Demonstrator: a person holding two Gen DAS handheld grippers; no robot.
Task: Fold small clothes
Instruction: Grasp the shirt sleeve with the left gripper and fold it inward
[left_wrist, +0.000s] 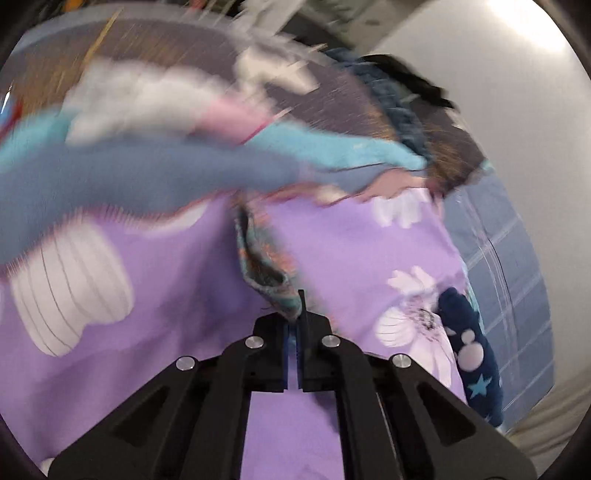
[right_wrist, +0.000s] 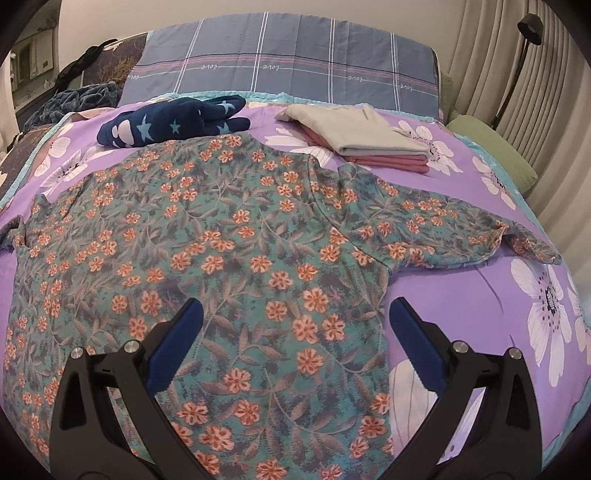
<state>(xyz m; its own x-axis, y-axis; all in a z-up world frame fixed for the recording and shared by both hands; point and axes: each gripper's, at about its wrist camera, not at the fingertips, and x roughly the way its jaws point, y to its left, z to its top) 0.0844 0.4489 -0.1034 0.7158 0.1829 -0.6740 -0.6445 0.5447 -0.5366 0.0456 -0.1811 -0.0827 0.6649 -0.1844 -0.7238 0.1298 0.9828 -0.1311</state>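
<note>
My left tool (left_wrist: 295, 321) was pinched tight on a fold of the floral shirt (left_wrist: 264, 258), above the purple flowered bedspread (left_wrist: 155, 354). My right tool (right_wrist: 295, 325) hung spread wide over the same shirt (right_wrist: 221, 240), which lay flat on the bed near a navy star-print garment (right_wrist: 173, 120) and a folded stack (right_wrist: 362, 142).

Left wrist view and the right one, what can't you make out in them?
- Left wrist view: the pile of clothes is smeared by motion blur.
- Left wrist view: the left gripper hides how much floral shirt it pinches.
- Right wrist view: the shirt's hem is cut off behind the open right gripper.
</note>
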